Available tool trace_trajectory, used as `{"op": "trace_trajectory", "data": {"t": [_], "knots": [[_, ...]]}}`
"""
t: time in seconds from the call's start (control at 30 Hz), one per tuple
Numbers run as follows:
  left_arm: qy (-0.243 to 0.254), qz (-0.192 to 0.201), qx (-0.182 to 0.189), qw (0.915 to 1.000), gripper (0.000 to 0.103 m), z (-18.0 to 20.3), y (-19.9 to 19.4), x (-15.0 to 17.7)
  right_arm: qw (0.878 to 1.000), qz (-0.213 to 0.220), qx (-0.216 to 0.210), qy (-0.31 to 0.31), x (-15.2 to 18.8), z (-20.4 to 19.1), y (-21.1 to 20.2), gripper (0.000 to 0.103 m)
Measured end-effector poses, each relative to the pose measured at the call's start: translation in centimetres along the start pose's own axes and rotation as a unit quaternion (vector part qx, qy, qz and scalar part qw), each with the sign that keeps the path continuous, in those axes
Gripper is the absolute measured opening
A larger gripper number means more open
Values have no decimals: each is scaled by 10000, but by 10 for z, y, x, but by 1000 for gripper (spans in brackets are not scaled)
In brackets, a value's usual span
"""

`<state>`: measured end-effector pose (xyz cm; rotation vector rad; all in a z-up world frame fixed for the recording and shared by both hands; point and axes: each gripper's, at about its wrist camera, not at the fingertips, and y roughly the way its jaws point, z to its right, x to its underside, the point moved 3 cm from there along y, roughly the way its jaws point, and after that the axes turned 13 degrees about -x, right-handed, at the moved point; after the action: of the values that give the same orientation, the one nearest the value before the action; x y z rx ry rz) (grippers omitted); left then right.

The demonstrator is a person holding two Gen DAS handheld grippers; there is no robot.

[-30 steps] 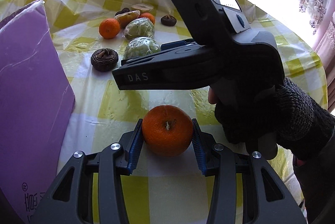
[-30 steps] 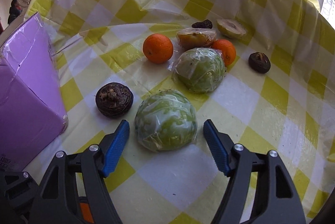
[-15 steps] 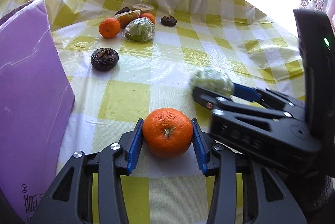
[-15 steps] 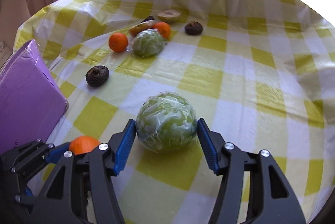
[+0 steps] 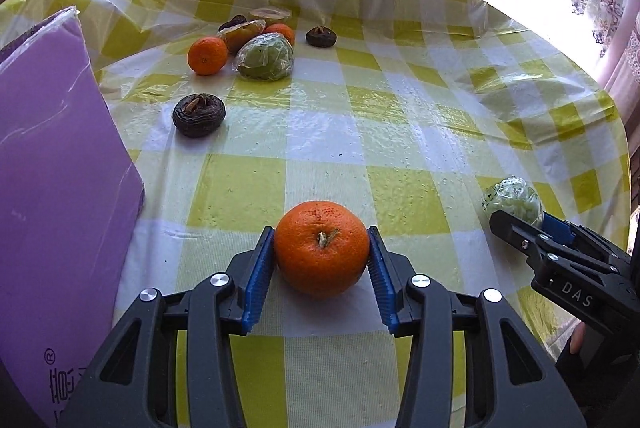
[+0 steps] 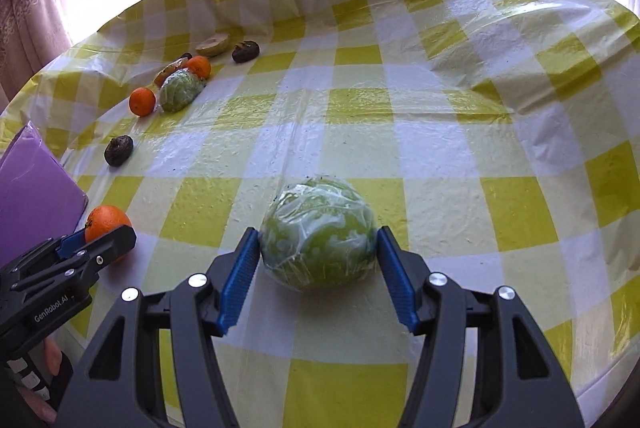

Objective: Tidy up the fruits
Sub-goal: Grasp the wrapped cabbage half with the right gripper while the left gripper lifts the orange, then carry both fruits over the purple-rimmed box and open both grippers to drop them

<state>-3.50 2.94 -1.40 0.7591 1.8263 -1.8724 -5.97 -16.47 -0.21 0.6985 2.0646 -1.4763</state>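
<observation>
The checked cloth [image 6: 440, 132] fills both views, with the purple box [image 5: 52, 168] at the left edge and a cluster of fruit at upper left, among it a second wrapped green fruit [image 5: 265, 57] and a small orange [image 5: 207, 55]. The right gripper [image 6: 319, 256] grasps the wrapped green fruit [image 6: 319, 232] at lower centre, its jaws having just closed on it, while the left gripper [image 5: 321, 264] is clenched on the orange [image 5: 321, 254] at lower centre. To do this well, I would set each down gently beside its like, since the film looks slippery.
</observation>
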Motion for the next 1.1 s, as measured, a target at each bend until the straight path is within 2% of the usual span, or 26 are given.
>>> {"op": "trace_trajectory", "data": {"t": [0.13,0.3,0.43,0.53,0.67,0.9,1.0,1.1], "knots": [[186,44,-113,9998,42,6,-5,4,9998,22,-76,-177,2,-8,-4,60],[345,374,-162,9986,42,11,-23,13,9996,154,-88,-233,2,-11,-8,60],[88,826,-218,9963,42,3,-42,15,9986,380,-51,-360,4,-17,-16,60],[-168,1325,-251,9907,42,-6,-62,18,9960,801,-218,-332,6,-24,-31,60],[-470,1739,-203,9834,42,-14,-94,26,9907,1242,-281,-482,12,-42,-48,60],[-563,2956,-522,9522,42,-34,-179,46,9718,2039,-537,-1056,26,-96,-79,60],[-771,3412,-961,9319,42,-55,-206,57,9574,2420,-734,-1395,32,-125,-96,60],[-1084,3699,-1384,9123,42,-83,-228,67,9444,2669,-850,-1723,37,-156,-108,60]]}}
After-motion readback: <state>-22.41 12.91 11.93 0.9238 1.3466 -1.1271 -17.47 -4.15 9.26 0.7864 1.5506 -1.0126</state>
